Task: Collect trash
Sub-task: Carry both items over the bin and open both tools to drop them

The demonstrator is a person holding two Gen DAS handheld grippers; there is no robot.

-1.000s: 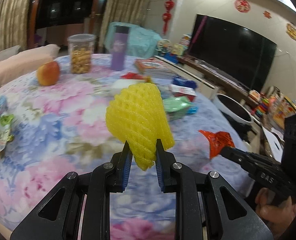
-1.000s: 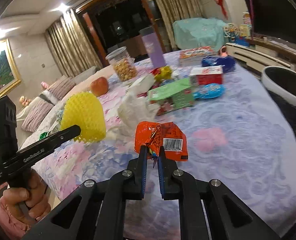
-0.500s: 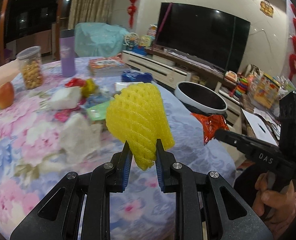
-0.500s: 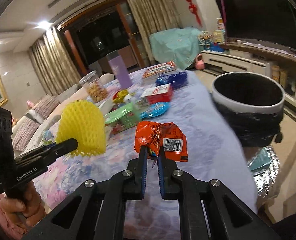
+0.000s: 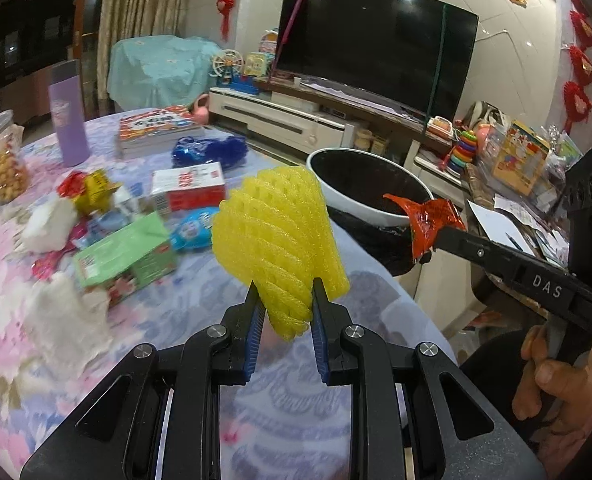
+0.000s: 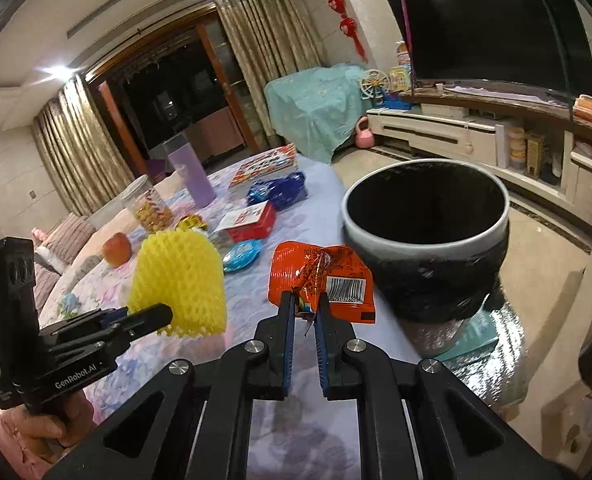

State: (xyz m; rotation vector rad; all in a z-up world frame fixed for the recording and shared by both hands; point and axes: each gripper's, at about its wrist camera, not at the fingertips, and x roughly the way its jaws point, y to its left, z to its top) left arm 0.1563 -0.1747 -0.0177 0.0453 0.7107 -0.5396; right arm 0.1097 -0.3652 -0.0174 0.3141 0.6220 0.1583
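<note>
We hold the yellow foam net (image 5: 277, 248) clamped in our left gripper (image 5: 283, 312) and the orange wrapper (image 6: 322, 280) pinched in our right gripper (image 6: 304, 312), both above the table's edge (image 6: 360, 344) beside the trash bin (image 6: 426, 240).

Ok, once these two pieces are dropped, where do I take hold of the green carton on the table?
Take the green carton near its right end, coming down from above with the fingers across its narrow width. It lies flat with its broad face up, so the long side walls probably offer parallel faces to pinch. The crumpled white tissue crowds its left end.
</note>
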